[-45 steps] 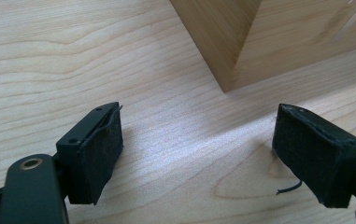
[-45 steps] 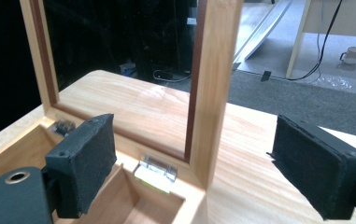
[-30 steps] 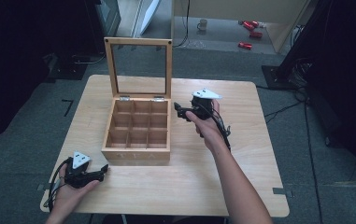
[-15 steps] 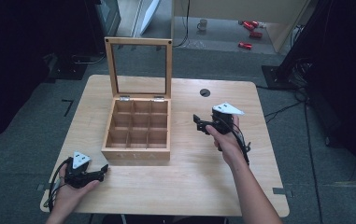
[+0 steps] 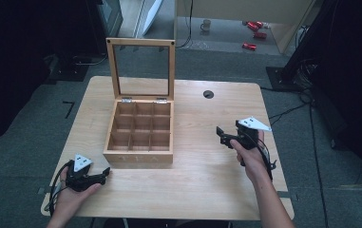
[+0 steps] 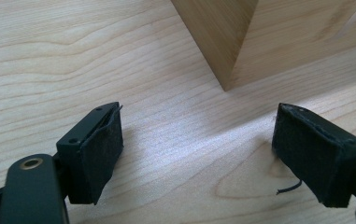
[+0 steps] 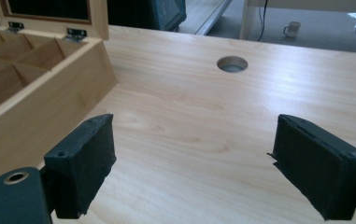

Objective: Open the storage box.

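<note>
With its glass lid standing straight up, the wooden box [image 5: 139, 137] sits left of centre on the table [image 5: 207, 185], compartments empty as far as I can tell. Left gripper [image 5: 103, 172] rests near the box's near-left corner, jaws wide, nothing between. Right gripper [image 5: 221, 135] hovers well right of the box, jaws also wide and empty.
</note>
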